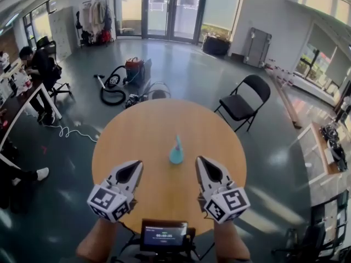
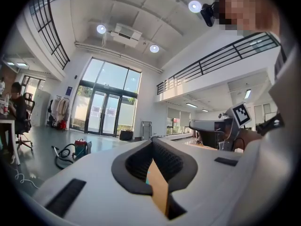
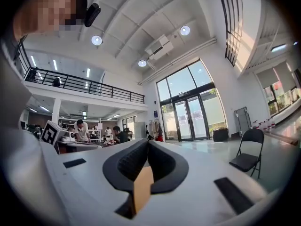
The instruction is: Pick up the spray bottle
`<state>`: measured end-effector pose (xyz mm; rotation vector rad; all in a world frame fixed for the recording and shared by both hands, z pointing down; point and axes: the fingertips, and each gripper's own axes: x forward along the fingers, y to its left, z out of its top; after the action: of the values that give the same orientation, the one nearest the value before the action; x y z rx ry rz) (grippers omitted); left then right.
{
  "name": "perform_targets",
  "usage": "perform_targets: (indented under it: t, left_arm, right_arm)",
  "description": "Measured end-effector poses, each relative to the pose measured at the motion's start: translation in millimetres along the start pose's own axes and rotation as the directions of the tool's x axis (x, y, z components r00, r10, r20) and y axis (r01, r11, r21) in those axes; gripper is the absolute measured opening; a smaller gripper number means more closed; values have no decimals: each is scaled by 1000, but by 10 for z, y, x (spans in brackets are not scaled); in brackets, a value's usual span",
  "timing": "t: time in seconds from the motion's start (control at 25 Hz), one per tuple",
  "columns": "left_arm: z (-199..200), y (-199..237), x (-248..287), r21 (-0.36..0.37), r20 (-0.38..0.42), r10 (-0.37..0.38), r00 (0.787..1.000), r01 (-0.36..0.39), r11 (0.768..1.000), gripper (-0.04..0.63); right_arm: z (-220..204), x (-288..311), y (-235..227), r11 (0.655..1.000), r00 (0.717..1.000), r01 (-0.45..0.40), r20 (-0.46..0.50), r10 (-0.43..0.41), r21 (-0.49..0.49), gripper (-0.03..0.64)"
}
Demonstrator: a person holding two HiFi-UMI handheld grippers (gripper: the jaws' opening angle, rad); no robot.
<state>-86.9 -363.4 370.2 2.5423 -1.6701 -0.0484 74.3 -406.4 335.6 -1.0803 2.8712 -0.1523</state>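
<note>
A small teal spray bottle [image 1: 176, 152] stands upright near the middle of the round wooden table [image 1: 148, 130]. My left gripper [image 1: 137, 164] is low over the table's near edge, left of the bottle and apart from it. My right gripper [image 1: 200, 159] is at the same height to the bottle's right, also apart. Both point away from me, with the bottle between their tips. In the left gripper view the jaws [image 2: 151, 143] are pressed together with nothing held. The right gripper view shows the same for its jaws [image 3: 147, 143].
A black folding chair [image 1: 241, 100] stands beyond the table to the right. A vacuum cleaner with its hose [image 1: 118, 84] lies on the floor behind the table. A person sits at a desk [image 1: 35, 64] at the far left. A small screen [image 1: 163, 235] sits below my grippers.
</note>
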Motion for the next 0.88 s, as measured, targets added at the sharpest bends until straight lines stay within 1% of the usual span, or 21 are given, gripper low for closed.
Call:
perform_targets:
  t: [0.12, 0.24, 0.32, 0.48, 0.56, 0.64, 0.72, 0.88]
  left_arm:
    - [-13, 76, 202, -1, -8, 25, 1000, -25, 1000, 3]
    - [-5, 167, 353, 14, -24, 33, 999, -33, 999, 3]
    - [-21, 239, 461, 19, -27, 32, 999, -32, 999, 3]
    - [-69, 403, 643, 2, -38, 21, 999, -21, 1000, 3]
    - [-107, 489, 696, 1, -47, 20, 999, -20, 1000, 3]
    - [-179, 565, 755, -21, -51, 19, 999, -20, 1000, 3]
    - [-279, 638, 820, -31, -70, 20, 997, -22, 999, 3]
    - [-497, 724, 939, -7, -128, -2, 992, 1, 1000, 3]
  right_arm:
    - [-27, 167, -210, 999, 999, -33, 6, 33, 24, 6]
    - [-108, 314, -332, 998, 999, -38, -12, 39, 52, 6]
    - [-165, 416, -408, 999, 999, -26, -30, 28, 45, 6]
    - [-244, 627, -522, 999, 999, 7, -52, -4, 45, 6]
    - [-320, 709, -528, 998, 998, 8, -66, -4, 61, 6]
    - [-415, 780, -546, 998, 996, 7, -88, -1, 67, 8]
    - [-523, 858, -590, 998, 993, 28, -118, -21, 58, 9]
    - [-824, 980, -690, 994, 979, 79, -192, -64, 75, 17]
